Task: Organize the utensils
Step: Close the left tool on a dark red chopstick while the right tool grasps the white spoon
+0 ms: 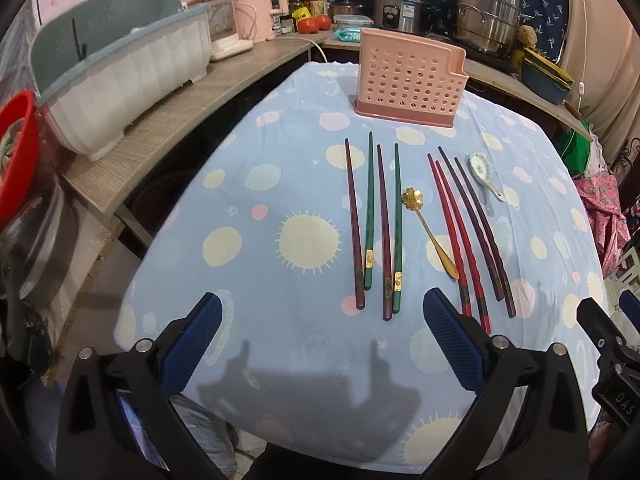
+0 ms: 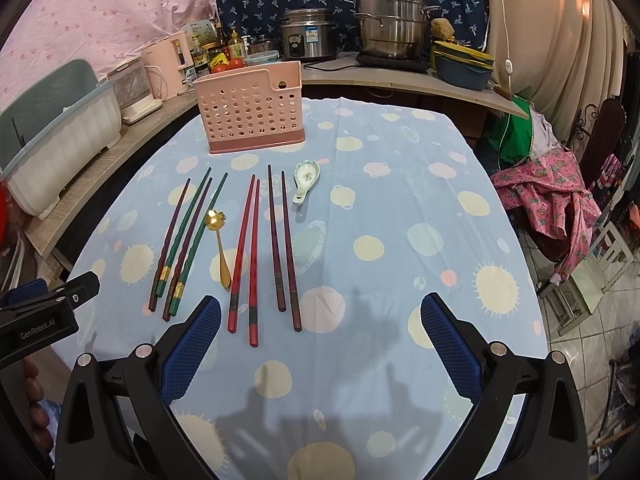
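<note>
A pink perforated utensil holder (image 1: pixel 408 78) (image 2: pixel 253 110) stands upright at the far end of the table. In front of it lie purple and green chopsticks (image 1: pixel 374 224) (image 2: pixel 182 244), a gold flower-headed spoon (image 1: pixel 429 232) (image 2: pixel 220 246), red chopsticks (image 1: pixel 458 240) (image 2: pixel 246 256), dark purple chopsticks (image 1: pixel 478 228) (image 2: pixel 282 240) and a white ceramic spoon (image 1: pixel 485 175) (image 2: pixel 306 180). My left gripper (image 1: pixel 322 312) hovers open near the chopsticks' handle ends, holding nothing. My right gripper (image 2: pixel 320 312) is open and empty, just right of the dark chopsticks.
The table wears a blue cloth (image 1: pixel 248 208) with pale dots. A counter at left carries a white dish-rack tub (image 1: pixel 120 80) and a pink appliance (image 1: pixel 256 10). Steel pots (image 2: pixel 390 20) stand at the back. A chair with pink clothing (image 2: pixel 560 208) is at the right.
</note>
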Available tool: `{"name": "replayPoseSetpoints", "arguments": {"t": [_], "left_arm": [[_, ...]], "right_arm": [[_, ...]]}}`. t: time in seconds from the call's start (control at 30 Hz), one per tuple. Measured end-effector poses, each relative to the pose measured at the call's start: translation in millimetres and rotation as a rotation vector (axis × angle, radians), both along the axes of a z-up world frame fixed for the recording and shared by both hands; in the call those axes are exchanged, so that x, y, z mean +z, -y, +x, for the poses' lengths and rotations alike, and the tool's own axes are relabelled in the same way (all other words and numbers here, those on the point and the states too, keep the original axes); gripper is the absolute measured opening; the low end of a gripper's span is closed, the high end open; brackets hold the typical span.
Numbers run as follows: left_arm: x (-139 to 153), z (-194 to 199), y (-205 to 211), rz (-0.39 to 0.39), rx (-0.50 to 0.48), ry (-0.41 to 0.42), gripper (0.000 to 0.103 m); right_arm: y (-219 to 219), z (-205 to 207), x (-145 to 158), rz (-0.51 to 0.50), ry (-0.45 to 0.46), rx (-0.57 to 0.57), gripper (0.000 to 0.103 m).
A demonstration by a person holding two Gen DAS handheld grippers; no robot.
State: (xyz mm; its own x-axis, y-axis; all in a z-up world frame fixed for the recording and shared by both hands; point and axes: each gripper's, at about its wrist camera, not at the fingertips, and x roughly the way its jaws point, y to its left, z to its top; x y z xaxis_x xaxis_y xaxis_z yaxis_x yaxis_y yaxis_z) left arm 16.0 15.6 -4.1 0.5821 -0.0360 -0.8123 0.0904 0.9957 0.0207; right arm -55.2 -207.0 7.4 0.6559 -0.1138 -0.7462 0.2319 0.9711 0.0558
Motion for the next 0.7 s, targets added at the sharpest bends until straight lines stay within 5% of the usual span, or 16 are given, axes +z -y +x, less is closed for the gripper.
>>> {"name": "replayPoseSetpoints", "arguments": {"t": [0.7], "left_arm": [[-70.4,70.4,-3.6,0.008,-0.001,-0.117,0.087]], "right_arm": [[12.8,34.7,-30.3,0.033,-0.072,-0.010,0.096]]}}
